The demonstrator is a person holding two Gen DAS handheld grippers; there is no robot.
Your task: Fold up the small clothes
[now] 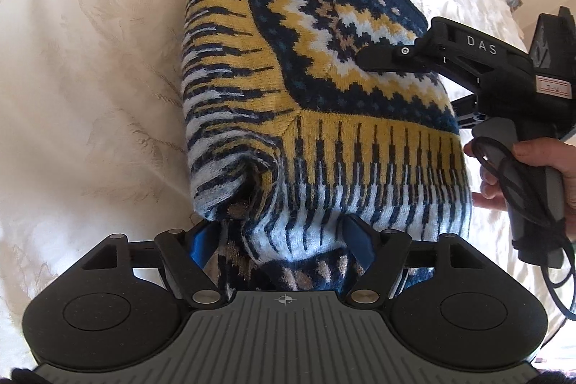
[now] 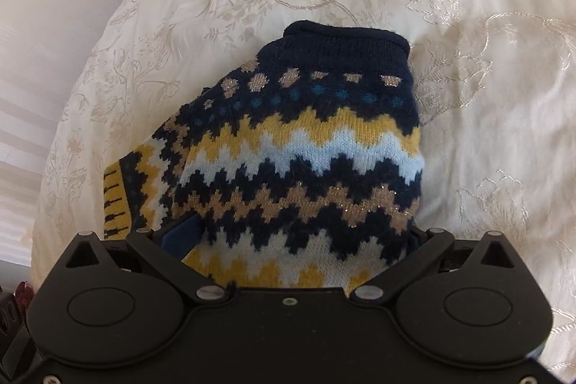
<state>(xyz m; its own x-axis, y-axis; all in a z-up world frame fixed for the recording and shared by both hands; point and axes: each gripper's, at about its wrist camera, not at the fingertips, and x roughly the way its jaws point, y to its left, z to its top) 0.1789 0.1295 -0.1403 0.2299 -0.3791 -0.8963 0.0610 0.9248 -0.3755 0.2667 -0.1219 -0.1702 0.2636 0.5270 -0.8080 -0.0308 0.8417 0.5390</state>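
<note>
On cream bedspread (image 1: 90,78), soft, floppy knit sweater (image 1: 306,103): best gripped at folded edges, left gripper (image 1: 284,236) and right gripper (image 2: 306,240) spread wide around fabric, unclamped.

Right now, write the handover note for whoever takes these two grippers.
Left gripper: fingers apart around the near bunched edge of the knitted sweater; a firm grip cannot be confirmed.
Right gripper: fingers spread wide over the sweater's patterned side, collar pointing away.
Sweater lies on the cream embroidered bedspread, already folded into a compact bundle.
Left: tidy the near edge, release.
</note>
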